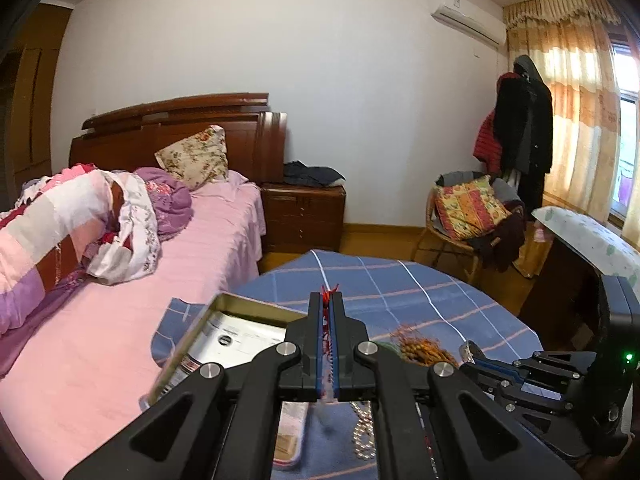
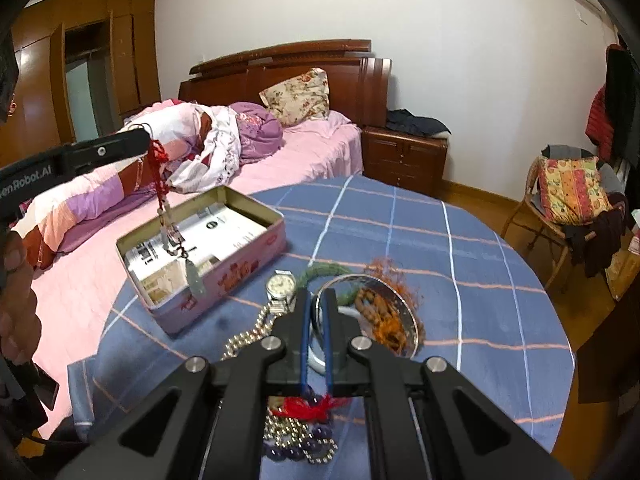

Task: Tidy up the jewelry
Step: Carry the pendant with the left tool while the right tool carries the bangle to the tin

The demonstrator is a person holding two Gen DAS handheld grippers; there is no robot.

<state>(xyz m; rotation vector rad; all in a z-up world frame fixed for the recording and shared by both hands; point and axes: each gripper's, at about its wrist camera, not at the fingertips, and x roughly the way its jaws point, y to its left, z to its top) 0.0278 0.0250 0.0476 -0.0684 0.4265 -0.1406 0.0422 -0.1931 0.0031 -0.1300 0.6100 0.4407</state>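
Two black grippers work: the left gripper (image 2: 146,136) clamps one red-corded pendant necklace (image 2: 166,204) above one pink rectangular tin box (image 2: 240,272), the right gripper (image 2: 316,300) pinches one round silver-rimmed mirror (image 2: 400,312).

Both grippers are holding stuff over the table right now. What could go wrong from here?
1. The red-cord pendant dangles long from the left gripper above the tin box; it may swing and snag the rim.
2. The right gripper pinches a silver bangle edge-on, so it could slip onto the wristwatch or pearl necklace.
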